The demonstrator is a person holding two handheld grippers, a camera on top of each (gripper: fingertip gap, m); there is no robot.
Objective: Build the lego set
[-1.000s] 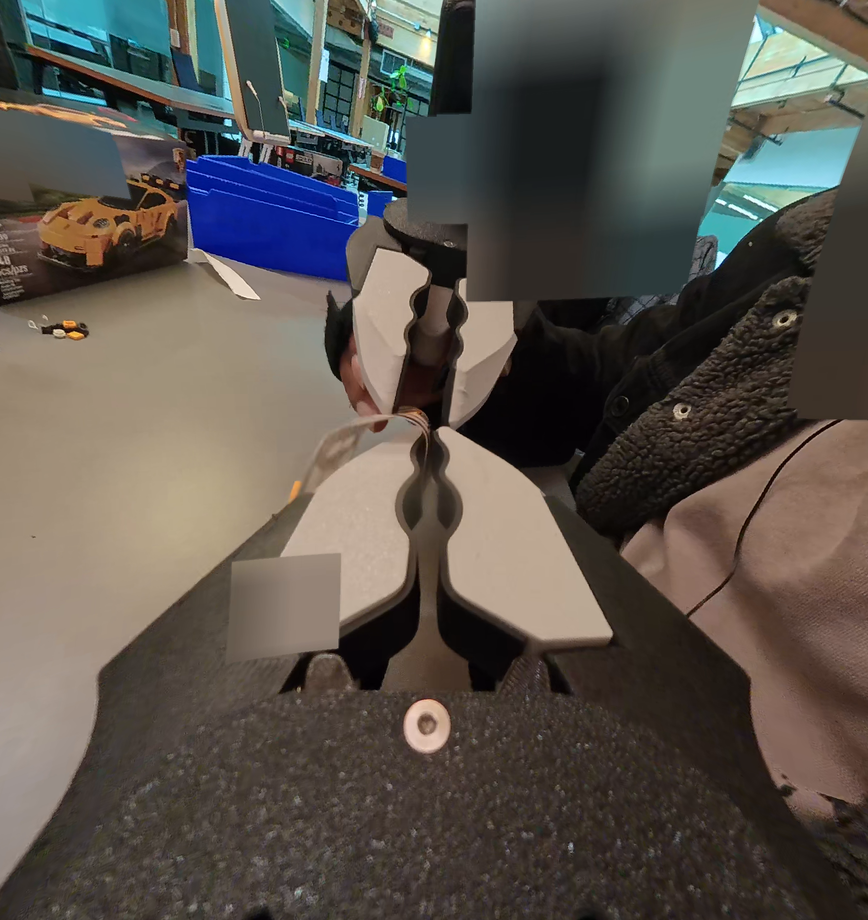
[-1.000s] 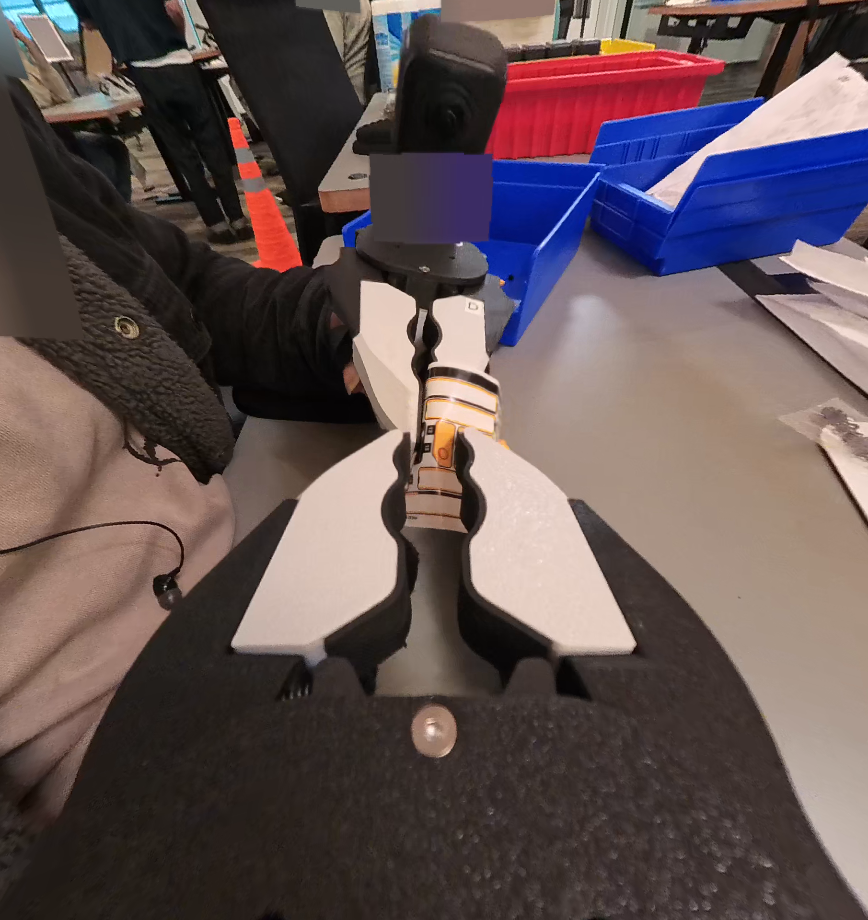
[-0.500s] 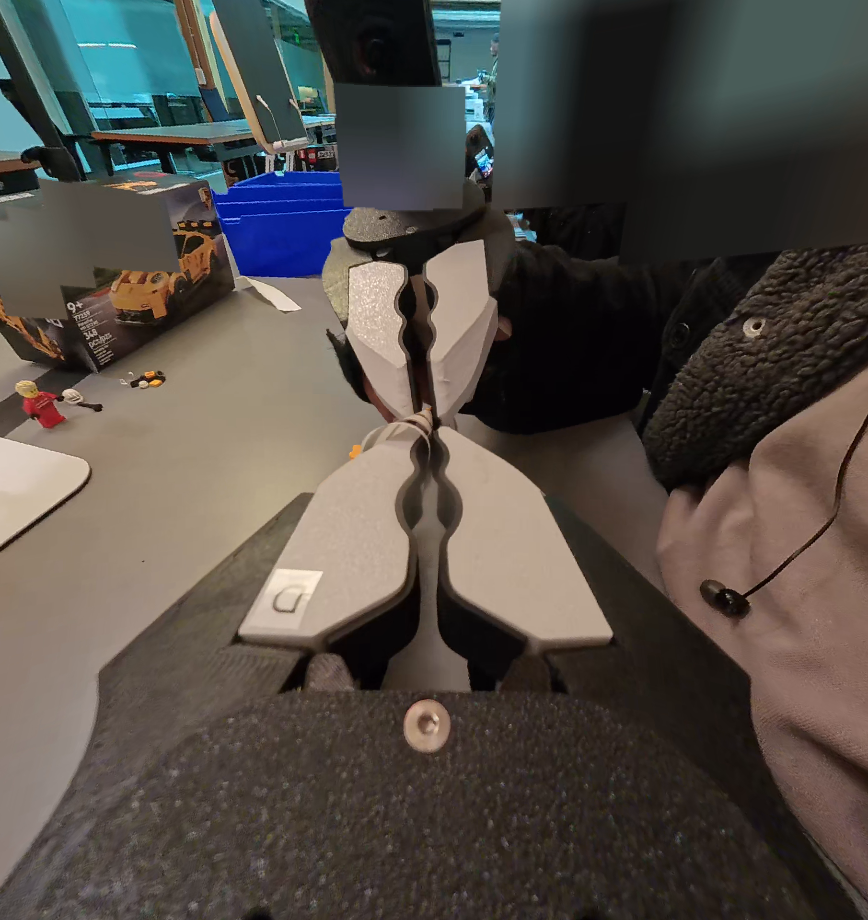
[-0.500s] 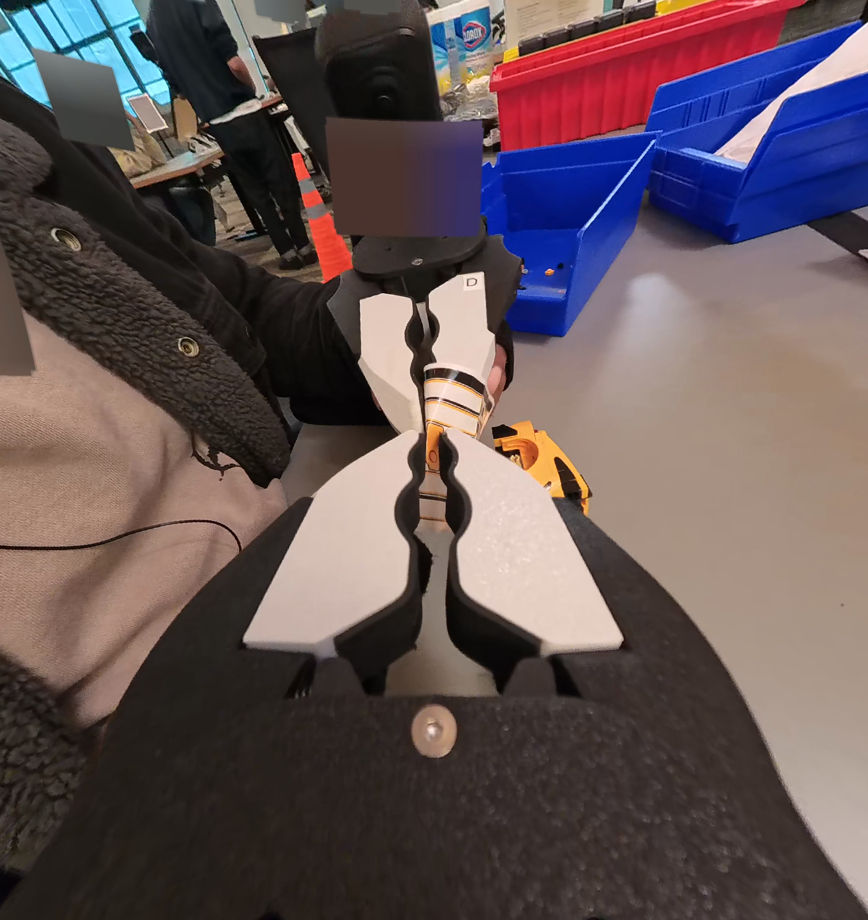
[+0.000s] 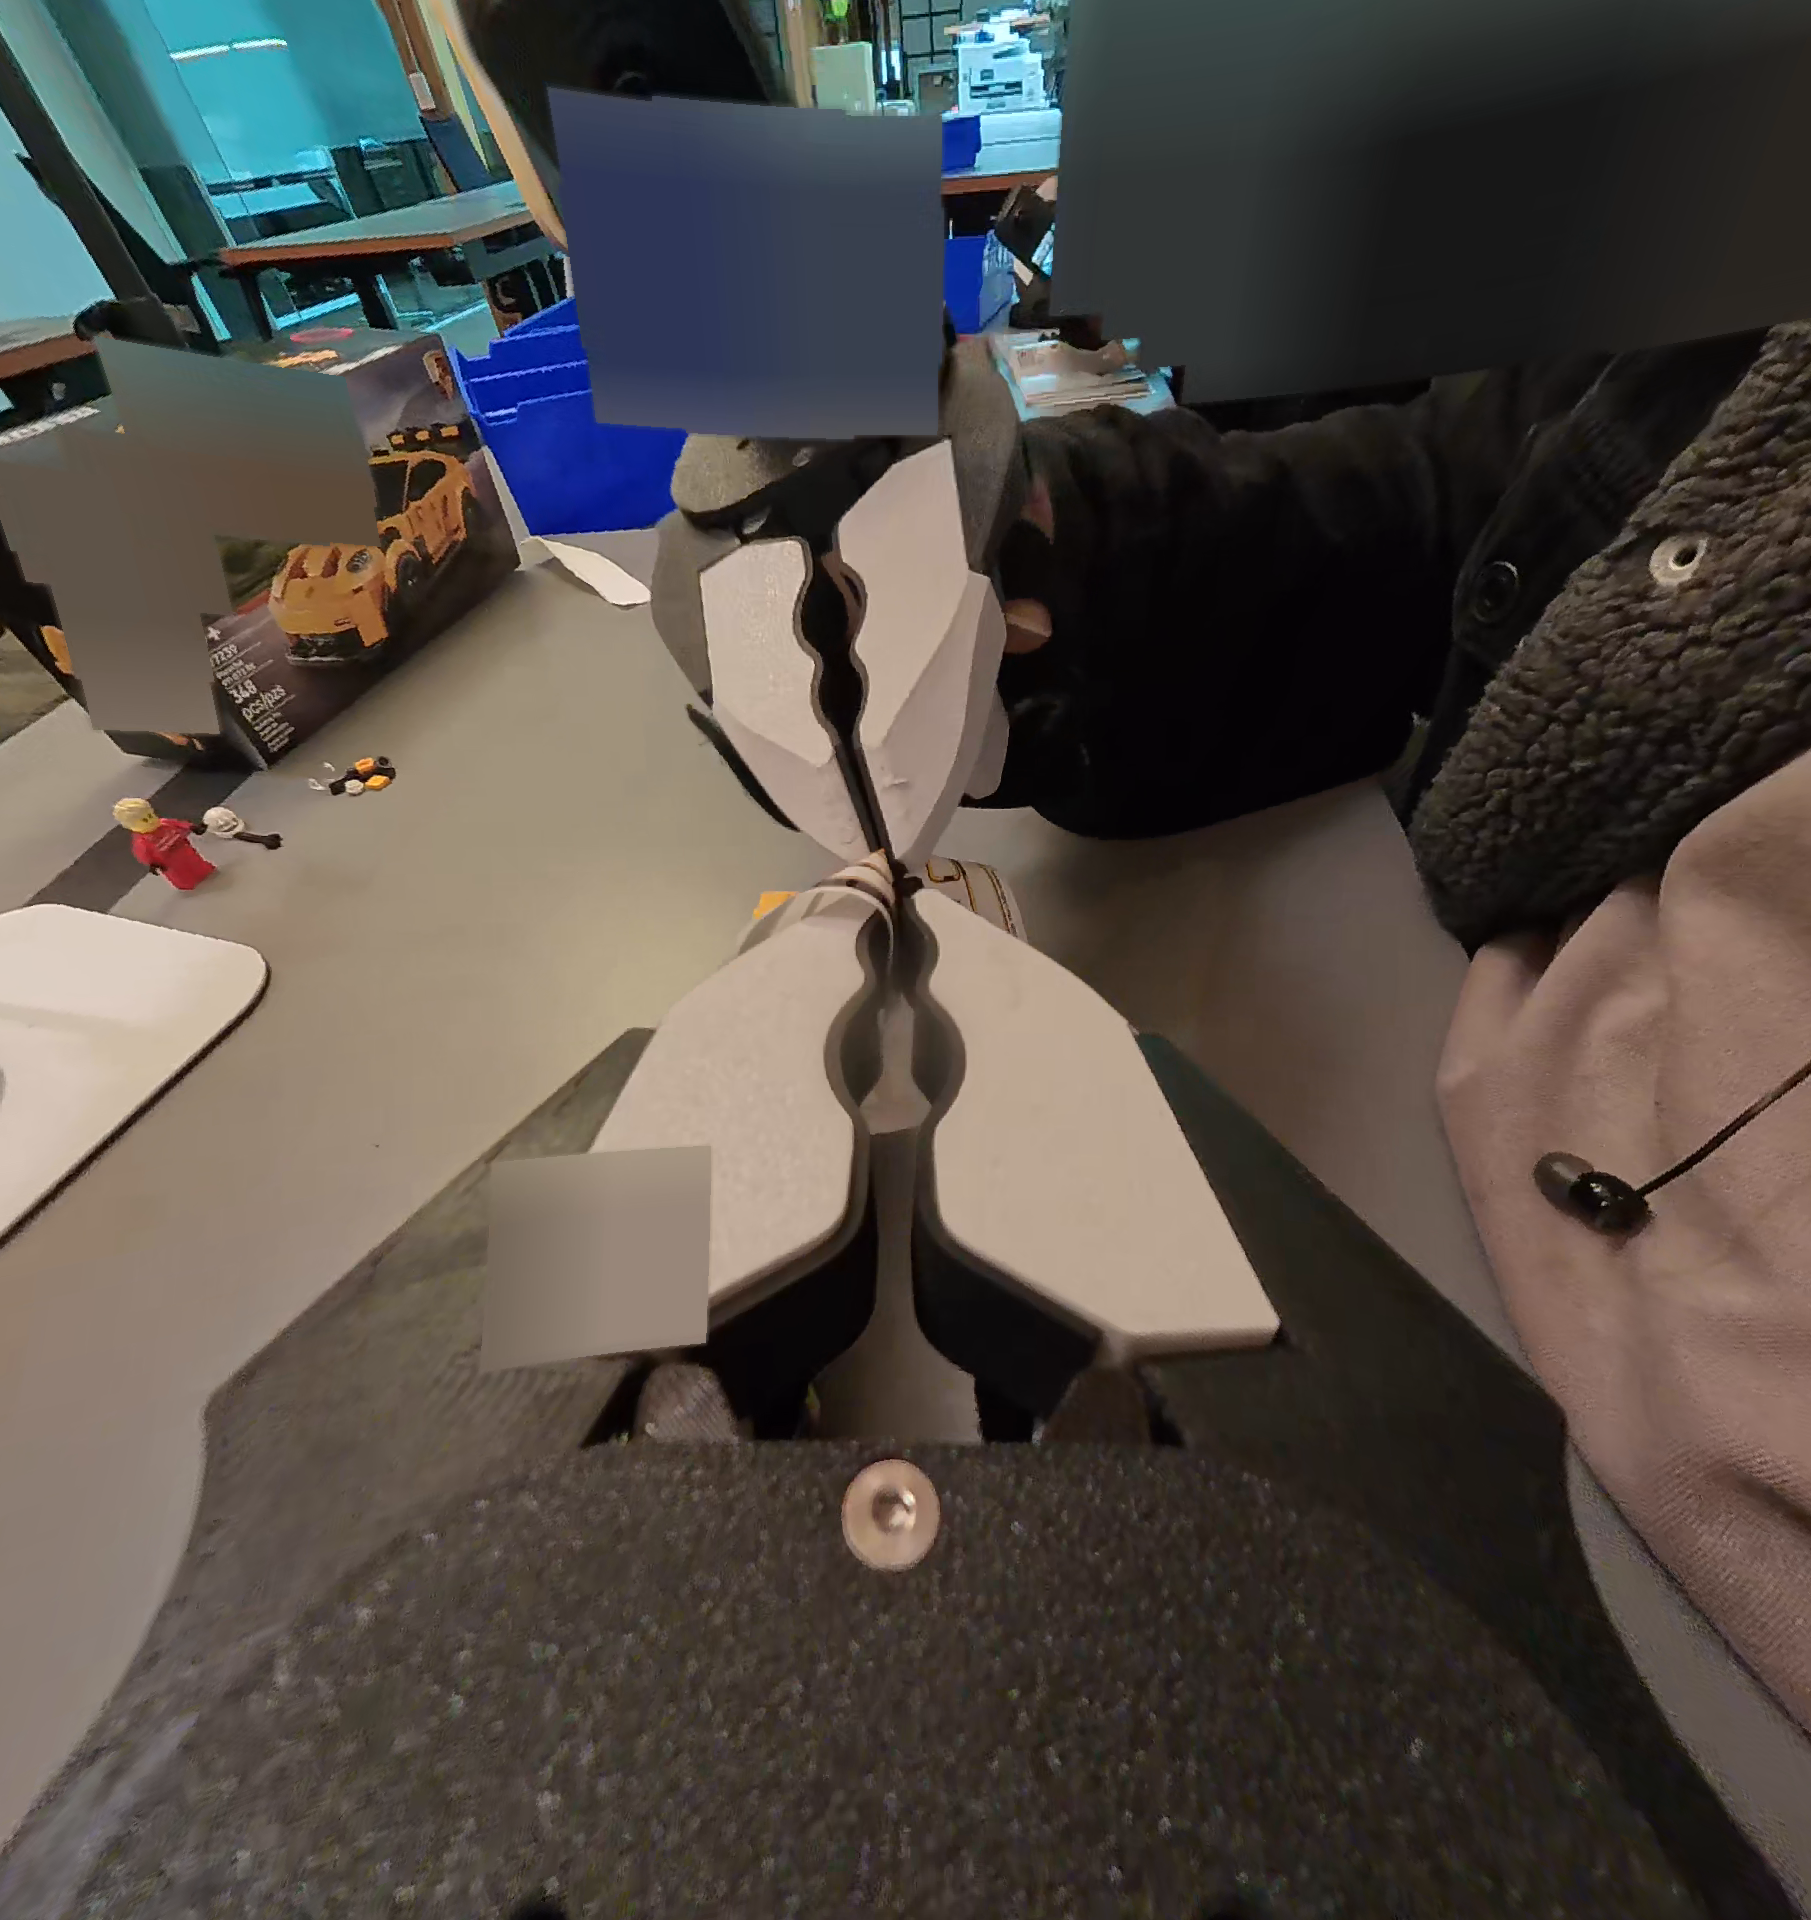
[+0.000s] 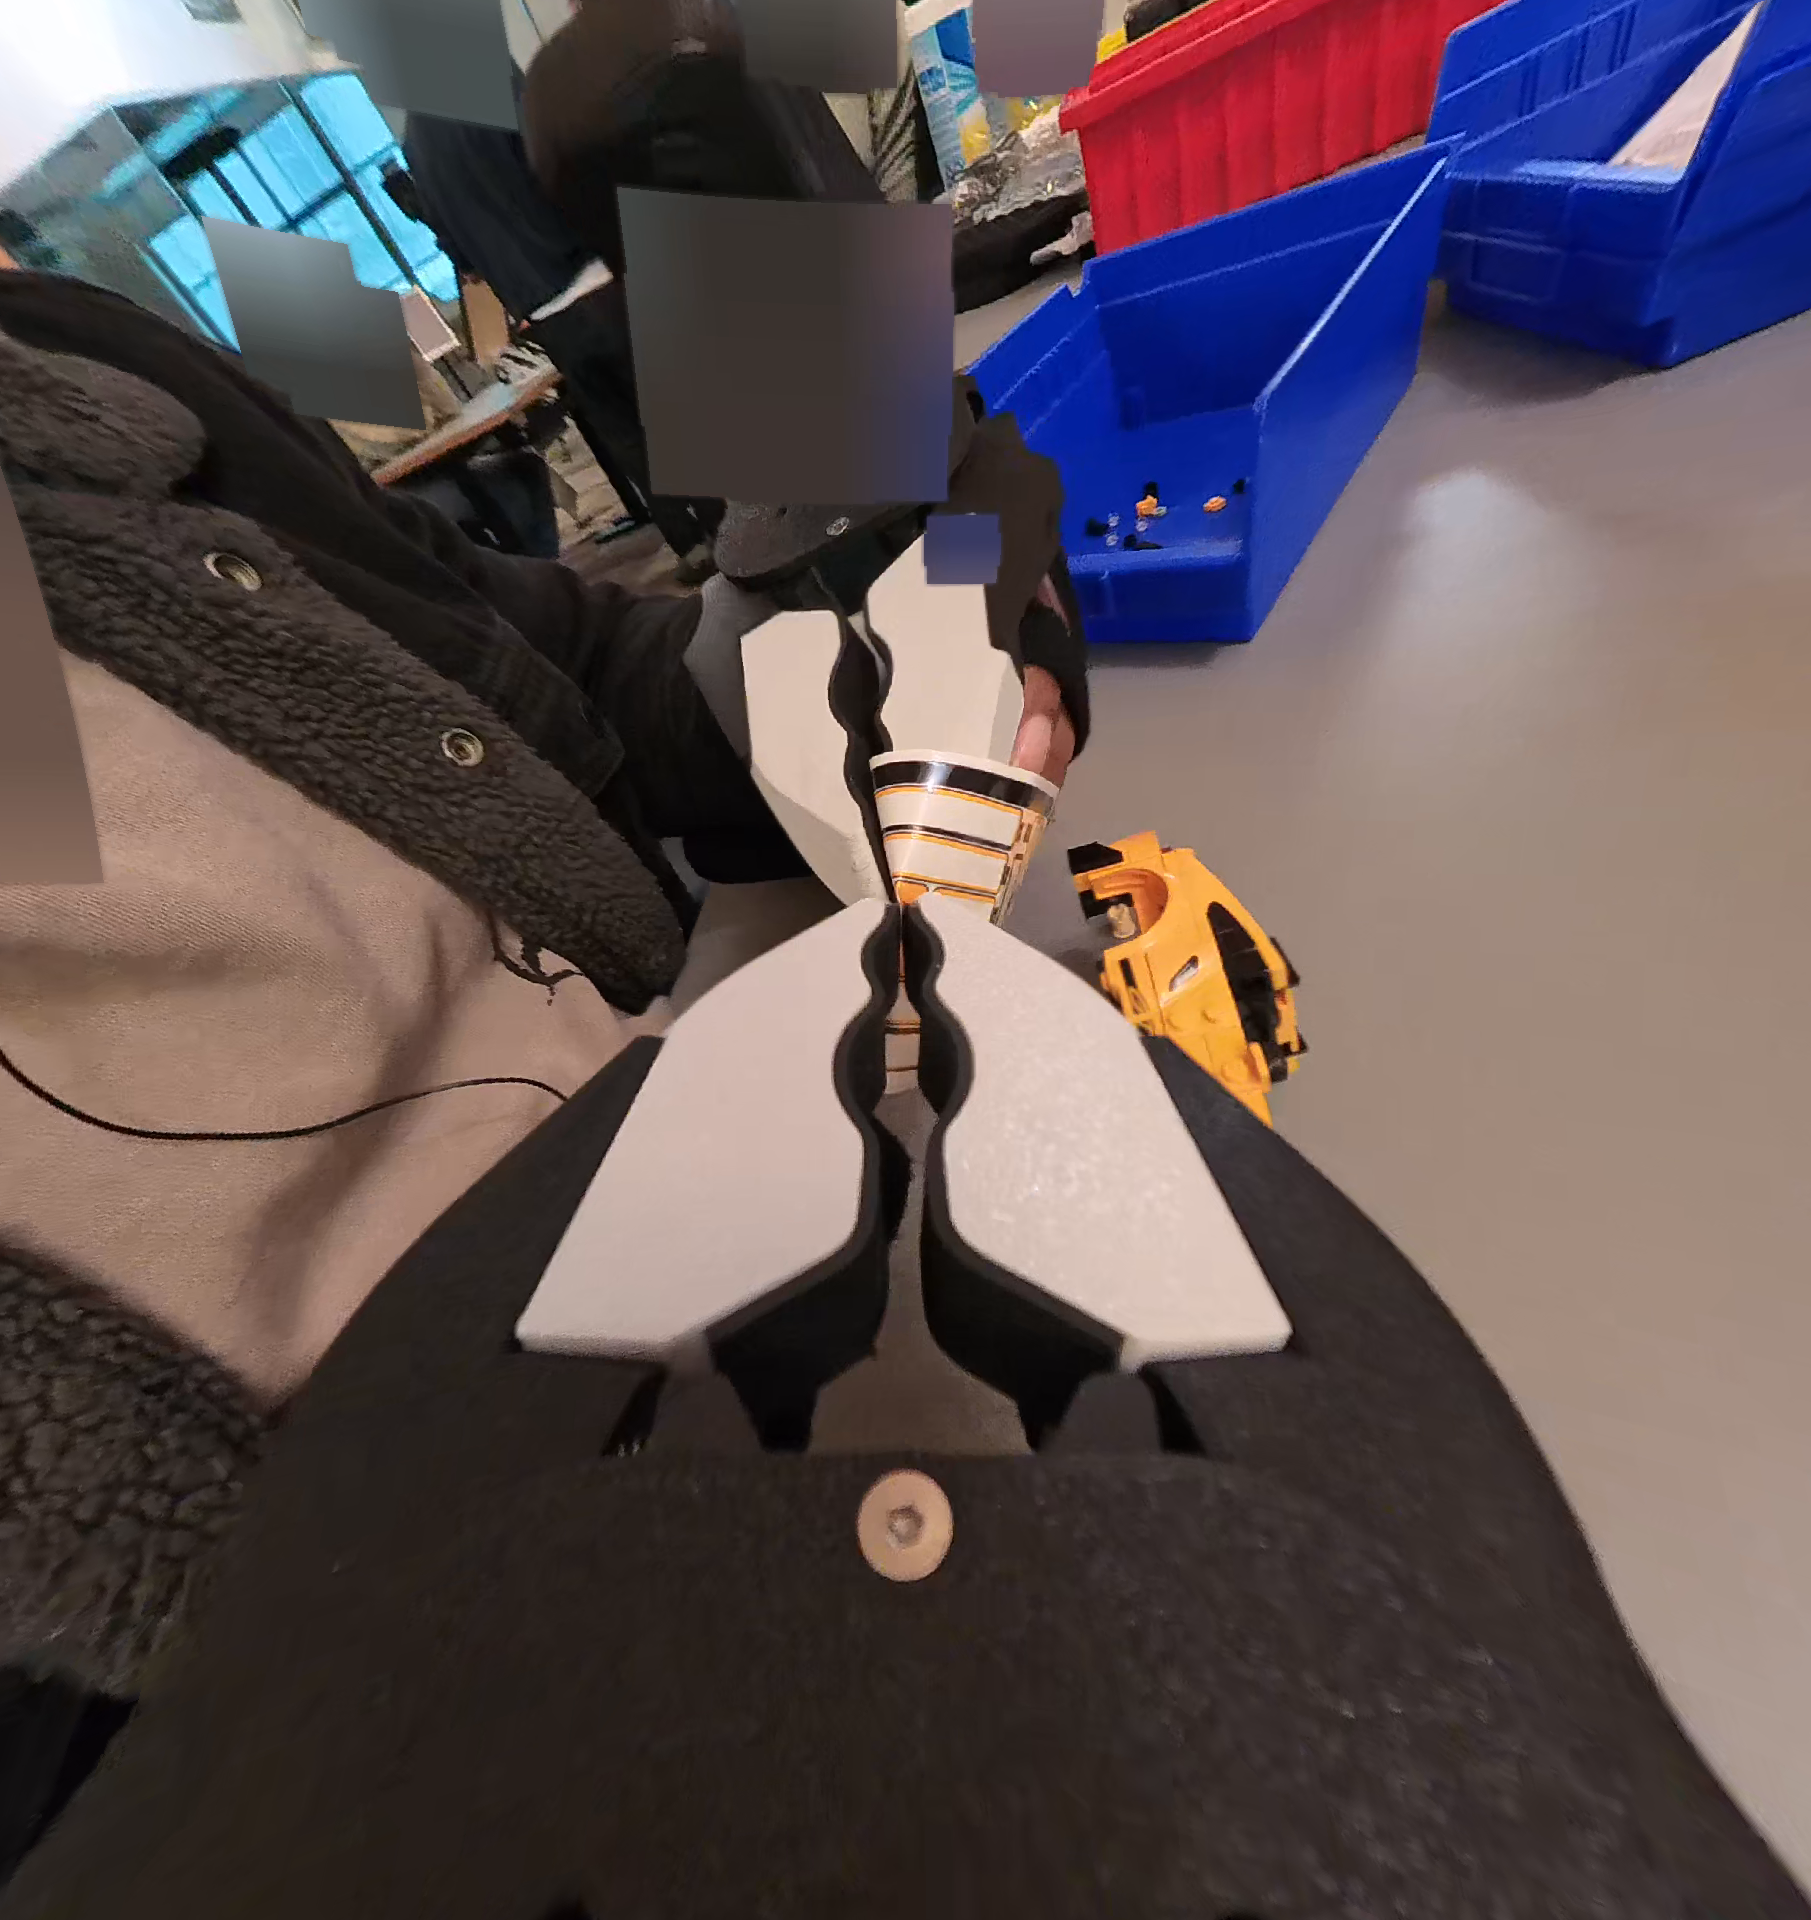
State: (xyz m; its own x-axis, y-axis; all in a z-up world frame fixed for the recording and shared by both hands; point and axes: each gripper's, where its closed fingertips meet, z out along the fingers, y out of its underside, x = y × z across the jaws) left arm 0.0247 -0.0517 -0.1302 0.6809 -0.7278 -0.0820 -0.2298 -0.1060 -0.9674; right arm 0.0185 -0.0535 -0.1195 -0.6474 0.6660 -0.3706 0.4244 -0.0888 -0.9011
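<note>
Lego's thin sticker sheet, white with orange and black stripes [image 6: 958,836], is pinched at once by both tongs, which meet tip to tip above the grey tabletop [image 6: 1503,831]. The right gripper [image 6: 901,920] is closed narrow on the sheet's near edge; the left gripper [image 5: 896,904] is likewise clamped on the opposite edge, the paper curling between them. Just right of the right gripper's tips lies the partly built yellow and black car model [image 6: 1192,966]. Farther out stand blue plastic bins [image 6: 1244,416], and left of the left gripper a red-suited minifigure [image 5: 168,842] and the set's box [image 5: 361,582]. Pulling apart could tear the sheet or crease a sticker.
</note>
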